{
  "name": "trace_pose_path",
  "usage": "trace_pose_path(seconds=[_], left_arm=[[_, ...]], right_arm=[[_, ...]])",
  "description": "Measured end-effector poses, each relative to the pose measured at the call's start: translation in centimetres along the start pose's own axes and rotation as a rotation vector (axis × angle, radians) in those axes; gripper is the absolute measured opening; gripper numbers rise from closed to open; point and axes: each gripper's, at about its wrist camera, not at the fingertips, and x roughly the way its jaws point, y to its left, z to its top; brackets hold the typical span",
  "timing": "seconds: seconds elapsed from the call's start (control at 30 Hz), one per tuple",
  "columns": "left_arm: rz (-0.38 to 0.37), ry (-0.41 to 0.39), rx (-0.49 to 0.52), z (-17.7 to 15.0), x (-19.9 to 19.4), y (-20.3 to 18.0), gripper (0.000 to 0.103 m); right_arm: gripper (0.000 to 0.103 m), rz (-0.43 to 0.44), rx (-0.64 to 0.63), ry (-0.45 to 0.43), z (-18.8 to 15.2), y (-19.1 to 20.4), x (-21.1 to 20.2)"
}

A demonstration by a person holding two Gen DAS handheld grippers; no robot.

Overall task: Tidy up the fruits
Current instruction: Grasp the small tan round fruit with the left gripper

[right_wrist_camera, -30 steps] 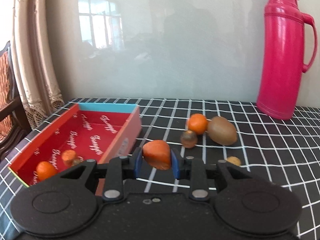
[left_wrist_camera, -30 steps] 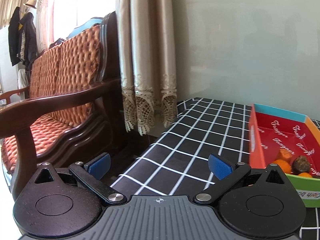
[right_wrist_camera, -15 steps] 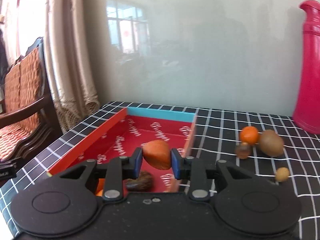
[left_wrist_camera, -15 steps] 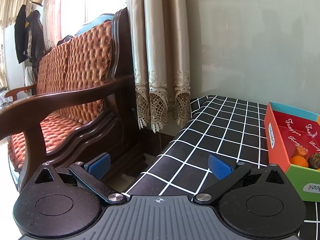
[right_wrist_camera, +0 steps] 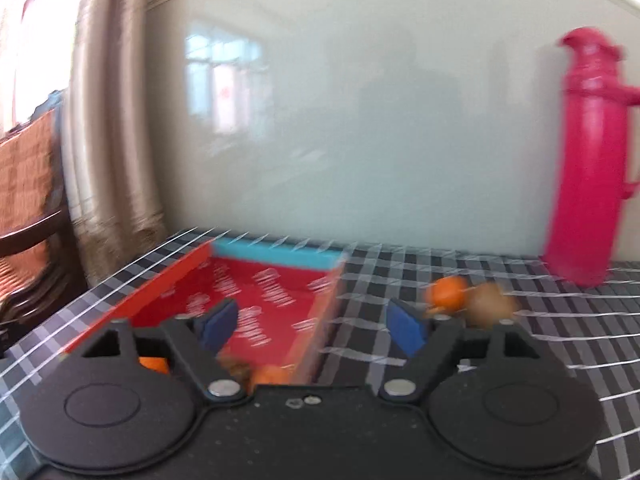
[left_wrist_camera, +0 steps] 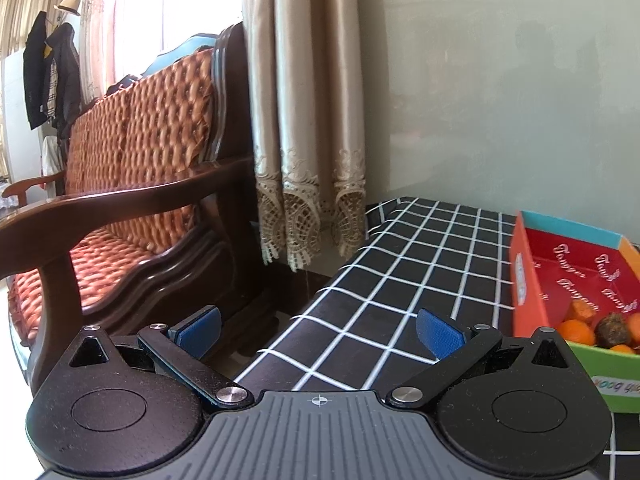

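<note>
A red box point(right_wrist_camera: 256, 296) with a blue far wall lies on the checked table; it also shows at the right of the left wrist view point(left_wrist_camera: 532, 272). Orange fruits point(left_wrist_camera: 576, 330) and a dark brown fruit point(left_wrist_camera: 614, 326) lie in its near end. My right gripper point(right_wrist_camera: 310, 326) is open and empty above the box's near right part; the view is blurred. An orange fruit point(right_wrist_camera: 266, 374) lies in the box below it. A small orange point(right_wrist_camera: 448, 292) and a kiwi point(right_wrist_camera: 488, 306) lie on the table to the right. My left gripper point(left_wrist_camera: 318, 330) is open and empty over the table's left end.
A pink thermos point(right_wrist_camera: 588, 160) stands at the back right against the wall. A wooden armchair with orange cushions point(left_wrist_camera: 132, 184) and a lace curtain point(left_wrist_camera: 308, 120) stand left of the table. The table's left edge point(left_wrist_camera: 312, 300) runs under my left gripper.
My right gripper has opened and let go of the orange-red fruit, which now lies in the box. The right view swung right. The left gripper shifted slightly.
</note>
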Motion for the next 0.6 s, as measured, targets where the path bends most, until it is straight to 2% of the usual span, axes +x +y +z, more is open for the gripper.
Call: trace_pose_path(seconds=[0.07,0.13,0.23,0.3,0.6], left_arm=[[-0.014,-0.008,0.003,0.1,-0.3,-0.6,0.103],[-0.035,-0.014,0.005,0.3,-0.7,-1.5,0.103],[-0.079,-0.025,0.017,0.5,-1.3,-3.2,0.103],[-0.108,-0.034,0.030,0.5,-1.9,-4.6,0.103],[-0.242,-0.049,0.094,0.7,-4.2,-11.4,0.103]], right_arm=[[0.098,-0.061,0.033,-0.007,0.4,-2.1,-0.3],[0.098,-0.089,0.085,0.012,0.4,-4.4,-0.4],[0.098,-0.086,0.231,0.031,-0.1,-8.5,-0.8],[0.098,-0.116,0.308,0.041,-0.4,-10.9,-1.2],[0.099,-0.250,0.282,0.014,-0.9,-15.6,-3.5]])
